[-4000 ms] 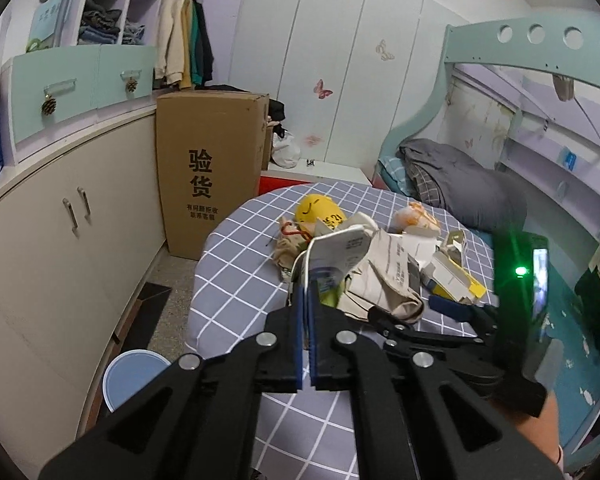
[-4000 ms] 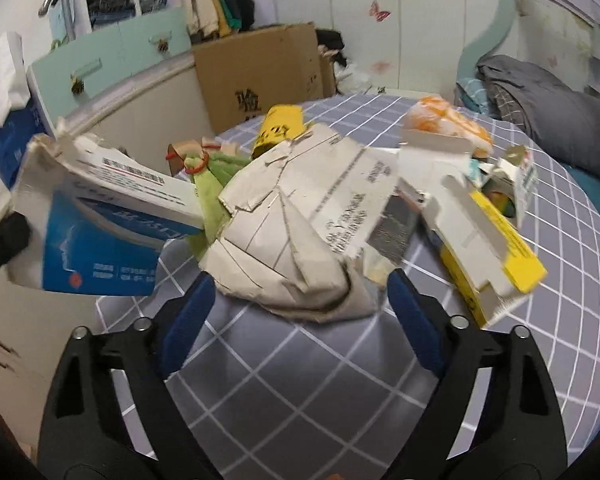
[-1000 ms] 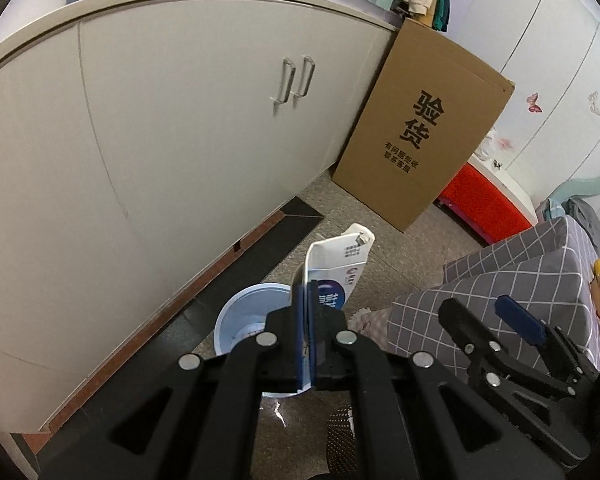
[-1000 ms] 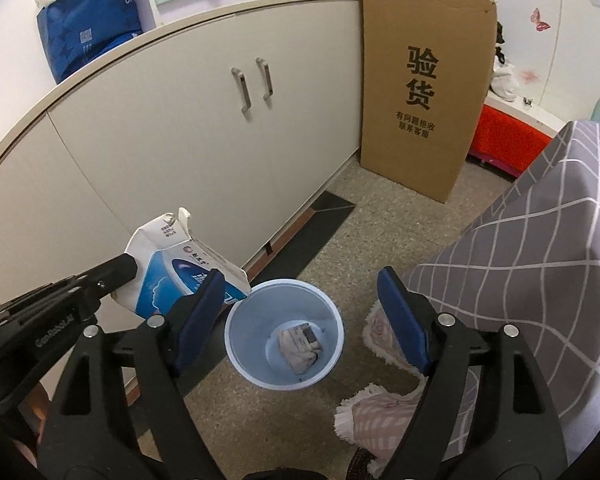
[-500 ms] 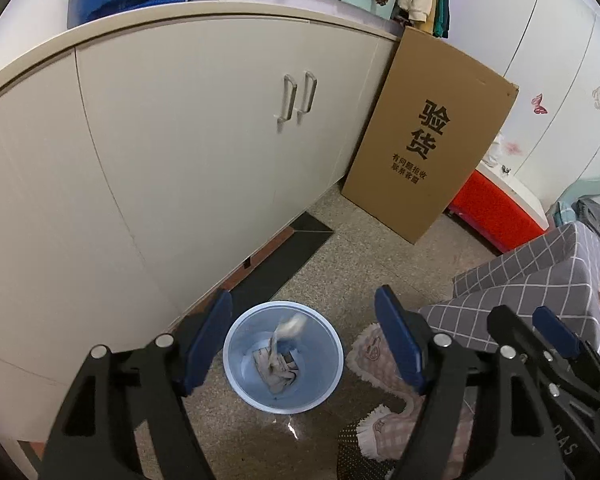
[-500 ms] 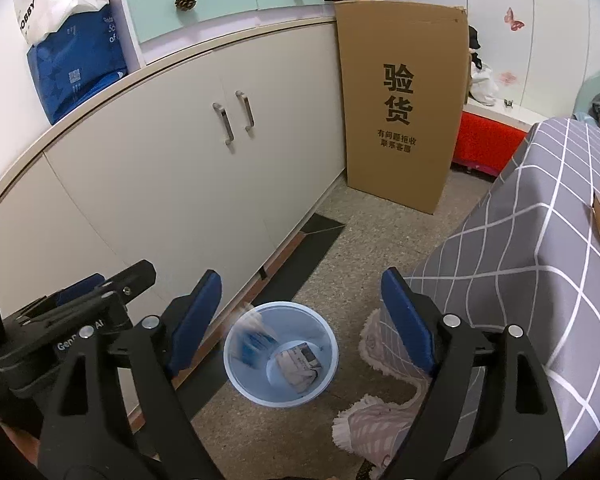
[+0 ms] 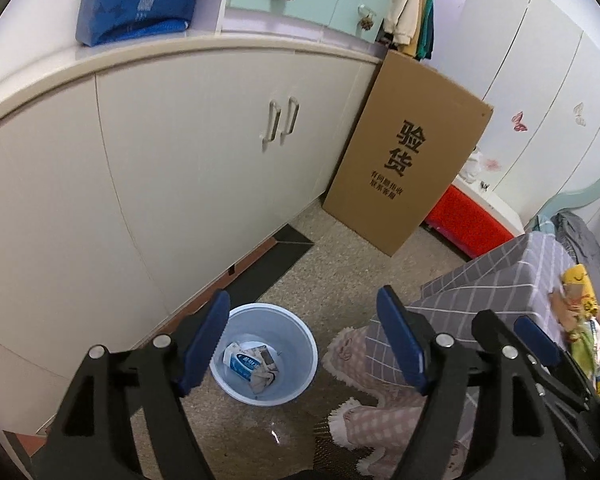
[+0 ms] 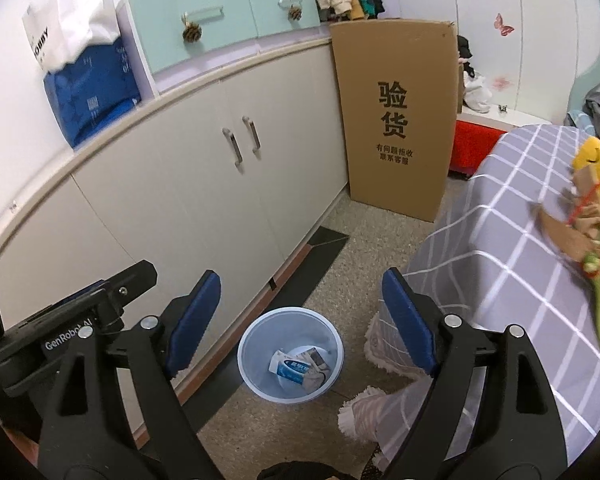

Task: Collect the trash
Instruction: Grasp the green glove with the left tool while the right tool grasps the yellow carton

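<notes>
Carton lies in bin below both wide-open, empty grippers, left gripper, right gripper.

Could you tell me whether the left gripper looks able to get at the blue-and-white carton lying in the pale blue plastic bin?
Probably yes. The left gripper stands open and empty above the pale blue plastic bin, whose top is uncovered, and the blue-and-white carton lies exposed on the other paper trash inside it.

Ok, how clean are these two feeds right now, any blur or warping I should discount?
Left wrist view: sharp on the blue bin, but the fisheye bows the cabinet front and darkens the corners. Right wrist view: same bowing, bin clear, and the trash on the checked tablecloth is smeared at the right edge.
</notes>
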A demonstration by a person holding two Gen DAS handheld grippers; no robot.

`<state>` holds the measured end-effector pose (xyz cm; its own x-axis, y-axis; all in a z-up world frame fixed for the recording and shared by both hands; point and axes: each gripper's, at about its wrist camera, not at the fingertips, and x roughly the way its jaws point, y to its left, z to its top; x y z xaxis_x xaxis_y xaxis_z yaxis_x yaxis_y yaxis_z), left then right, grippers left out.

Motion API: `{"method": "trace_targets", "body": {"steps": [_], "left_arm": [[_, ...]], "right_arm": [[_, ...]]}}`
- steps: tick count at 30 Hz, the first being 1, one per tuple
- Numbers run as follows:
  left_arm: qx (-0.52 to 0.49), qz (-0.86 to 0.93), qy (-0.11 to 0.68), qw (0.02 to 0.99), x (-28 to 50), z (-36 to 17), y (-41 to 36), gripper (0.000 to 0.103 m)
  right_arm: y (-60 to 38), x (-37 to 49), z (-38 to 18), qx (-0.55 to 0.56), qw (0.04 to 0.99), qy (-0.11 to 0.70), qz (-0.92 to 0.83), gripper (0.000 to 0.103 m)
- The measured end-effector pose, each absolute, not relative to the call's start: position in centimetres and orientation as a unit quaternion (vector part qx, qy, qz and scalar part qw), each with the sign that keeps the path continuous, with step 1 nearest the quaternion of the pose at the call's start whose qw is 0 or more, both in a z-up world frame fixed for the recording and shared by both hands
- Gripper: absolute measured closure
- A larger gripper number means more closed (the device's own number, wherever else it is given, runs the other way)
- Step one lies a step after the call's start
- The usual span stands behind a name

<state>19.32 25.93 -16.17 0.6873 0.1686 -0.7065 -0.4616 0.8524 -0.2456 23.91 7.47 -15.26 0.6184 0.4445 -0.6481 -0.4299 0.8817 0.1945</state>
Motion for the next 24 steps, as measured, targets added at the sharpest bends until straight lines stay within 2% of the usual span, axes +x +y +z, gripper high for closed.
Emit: {"method": "trace_targets", "body": {"steps": [12,24], "left_arm": [[-0.181,0.096,0.315,0.926,17.4,-9.9,16.7,0.024],[-0.159,-0.032,0.38,0.911,22.4,-11.0,2.4,0.023]], "right_arm": [[-2.5,19.8,-9.3,0.065,0.926,0.307,0.21,0.018],[-18.5,18.7,-8.6,0.114,0.949,0.286,0.07,0.016]]}}
